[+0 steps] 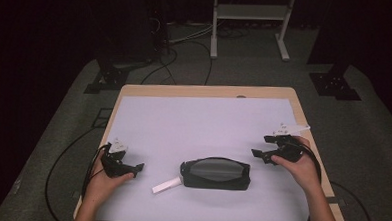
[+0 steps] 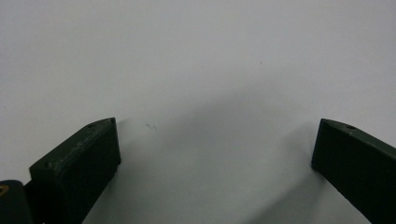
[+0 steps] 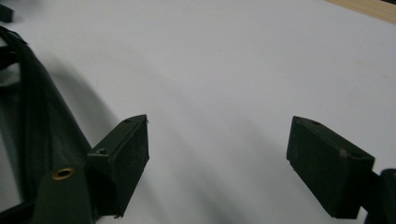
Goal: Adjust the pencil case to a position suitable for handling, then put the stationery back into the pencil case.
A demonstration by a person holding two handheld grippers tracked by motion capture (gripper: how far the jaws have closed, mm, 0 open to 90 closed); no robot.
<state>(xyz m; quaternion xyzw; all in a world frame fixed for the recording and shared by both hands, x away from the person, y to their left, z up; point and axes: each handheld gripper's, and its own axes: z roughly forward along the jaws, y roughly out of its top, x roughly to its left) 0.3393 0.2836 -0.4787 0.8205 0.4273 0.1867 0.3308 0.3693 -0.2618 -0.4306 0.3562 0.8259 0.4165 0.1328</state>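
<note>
Black mesh pouch (image 1: 215, 173) lies oblong on matte sheet (image 1: 198, 120).

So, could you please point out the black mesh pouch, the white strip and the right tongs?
black mesh pouch (image 1: 215, 174), high view, its mesh top.
white strip (image 1: 165, 185), high view, its middle.
right tongs (image 1: 263, 146), high view, between the tips.

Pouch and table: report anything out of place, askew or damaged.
Nothing stands out. The black mesh pouch lies flat and square near the front of the white table cover, a white strip beside its left end. Both grippers are open and hold nothing.
</note>
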